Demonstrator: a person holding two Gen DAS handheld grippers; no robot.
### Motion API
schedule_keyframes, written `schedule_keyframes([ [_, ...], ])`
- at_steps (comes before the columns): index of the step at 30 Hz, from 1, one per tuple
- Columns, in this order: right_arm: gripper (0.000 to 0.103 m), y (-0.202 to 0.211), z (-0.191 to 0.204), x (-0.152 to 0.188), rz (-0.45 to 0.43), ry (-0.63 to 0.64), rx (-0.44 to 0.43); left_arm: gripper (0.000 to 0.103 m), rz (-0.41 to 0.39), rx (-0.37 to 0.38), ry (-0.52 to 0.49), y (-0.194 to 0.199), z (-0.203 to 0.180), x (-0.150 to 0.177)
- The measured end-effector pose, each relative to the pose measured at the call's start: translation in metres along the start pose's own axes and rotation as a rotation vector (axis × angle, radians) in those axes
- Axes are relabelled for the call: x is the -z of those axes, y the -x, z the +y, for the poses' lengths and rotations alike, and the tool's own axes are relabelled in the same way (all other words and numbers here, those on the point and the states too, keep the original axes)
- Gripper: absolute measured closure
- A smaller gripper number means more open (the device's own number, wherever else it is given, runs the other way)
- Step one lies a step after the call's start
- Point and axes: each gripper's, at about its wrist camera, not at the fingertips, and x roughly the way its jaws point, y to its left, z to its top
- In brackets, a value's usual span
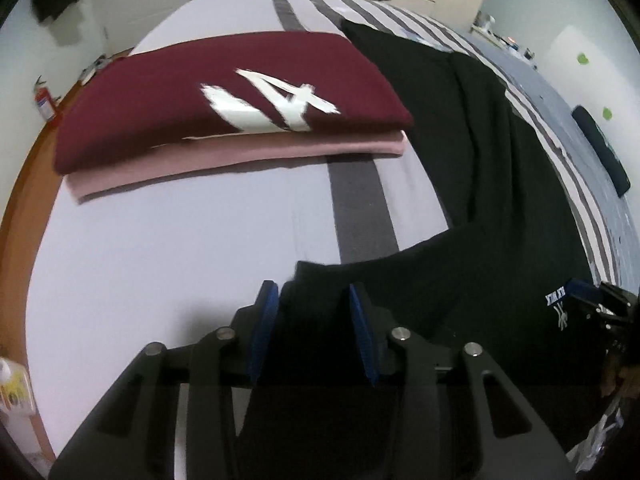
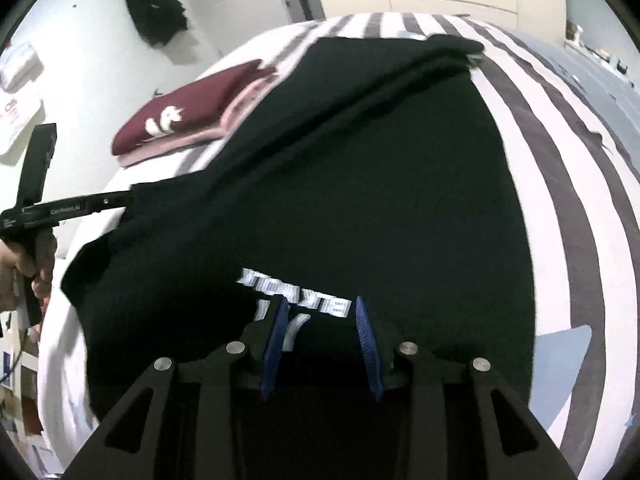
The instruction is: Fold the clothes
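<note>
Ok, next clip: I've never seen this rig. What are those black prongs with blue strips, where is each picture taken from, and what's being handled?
No robot: a person carries two two-finger claws, each with a wide-angle camera looking forward along it. One picture is from the left claw, the other from the right claw; the blue strips are grip pads. A black shirt lies spread on a striped bed, beside a folded maroon top on a pink top. The left claw pinches shirt cloth bunched between its pads. The right claw's pads straddle the shirt; whether they pinch is unclear.
</note>
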Motion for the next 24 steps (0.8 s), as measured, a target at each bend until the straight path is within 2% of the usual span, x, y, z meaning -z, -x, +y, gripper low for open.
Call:
schedule_keyframes([
  [2, 0.070, -0.002, -0.003, 0.002, 0.002, 0.001, -0.001, 0.103, -0.002, -0.025, -0.010, -0.004, 0.001, -0.003],
  [5, 0.070, -0.003, -0.003, 0.004, -0.001, 0.007, -0.004, 0.103, 0.004, -0.028, 0.017, -0.009, 0.010, -0.008],
  [8, 0.070, -0.004, -0.006, 0.005, 0.002, 0.000, -0.010, 0.103, 0.022, -0.032, -0.007, -0.017, 0.010, -0.013],
  [18, 0.070, -0.003, -0.012, 0.008, 0.007, 0.009, -0.029, 0.102, -0.056, -0.099, -0.008, -0.009, 0.014, -0.033],
  [20, 0.070, -0.003, -0.012, 0.009, 0.007, 0.013, -0.030, 0.102, -0.031, -0.136, 0.015, -0.013, 0.019, -0.033],
  [22, 0.070, -0.003, -0.012, 0.009, 0.007, 0.014, -0.028, 0.102, -0.021, -0.146, 0.086, -0.010, 0.032, -0.032],
  [24, 0.070, -0.003, -0.011, 0.009, 0.007, 0.014, -0.026, 0.102, -0.047, -0.142, 0.131, 0.002, 0.038, -0.031],
])
